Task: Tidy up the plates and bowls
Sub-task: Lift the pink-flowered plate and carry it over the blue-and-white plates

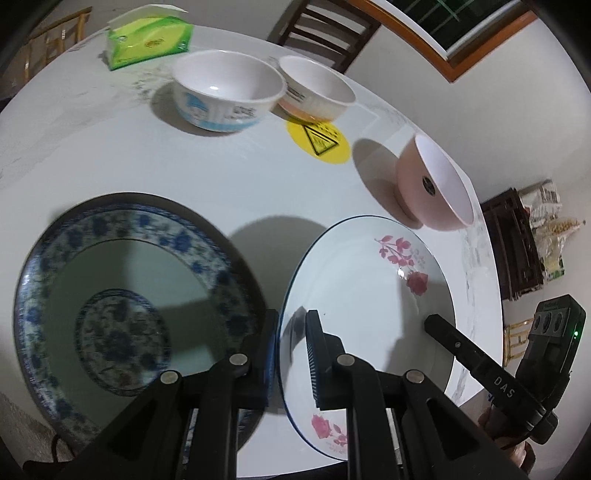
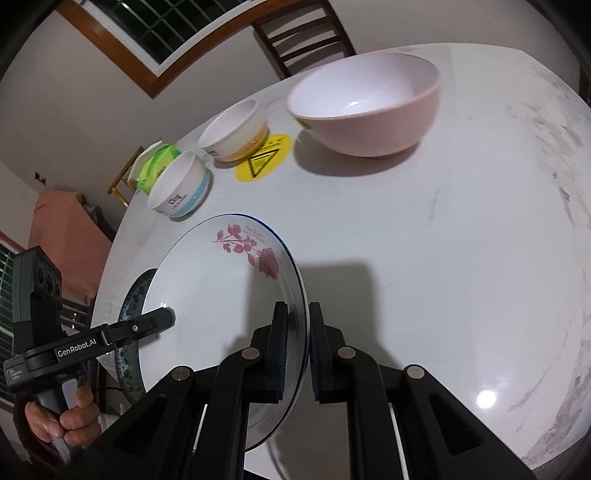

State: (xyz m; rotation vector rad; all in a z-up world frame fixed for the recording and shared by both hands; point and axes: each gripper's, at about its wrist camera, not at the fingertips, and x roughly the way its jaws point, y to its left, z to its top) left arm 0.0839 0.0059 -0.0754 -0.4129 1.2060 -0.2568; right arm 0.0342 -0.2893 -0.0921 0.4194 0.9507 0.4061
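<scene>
A white plate with pink flowers (image 1: pixel 369 302) (image 2: pixel 214 295) is held off the table between both grippers. My left gripper (image 1: pixel 291 332) is shut on its left rim, and it shows in the right wrist view (image 2: pixel 168 315) at the plate's far edge. My right gripper (image 2: pixel 297 321) is shut on the right rim, its finger (image 1: pixel 443 332) reaching in over that edge. A blue-patterned plate (image 1: pixel 110 295) (image 2: pixel 129 306) lies on the table to the left, partly hidden by the white plate. Further back stand a white and blue bowl (image 1: pixel 225 92) (image 2: pixel 181 188), a white and orange bowl (image 1: pixel 314 88) (image 2: pixel 236 129) and a pink bowl (image 1: pixel 436 184) (image 2: pixel 369 110).
A green tissue pack (image 1: pixel 147 37) (image 2: pixel 155 162) sits at the far side of the round white table (image 1: pixel 240 184) (image 2: pixel 443 258). A yellow warning sticker (image 1: pixel 317 142) (image 2: pixel 264 157) lies flat near the orange bowl. A wooden chair (image 1: pixel 325 29) (image 2: pixel 303 33) stands behind the table.
</scene>
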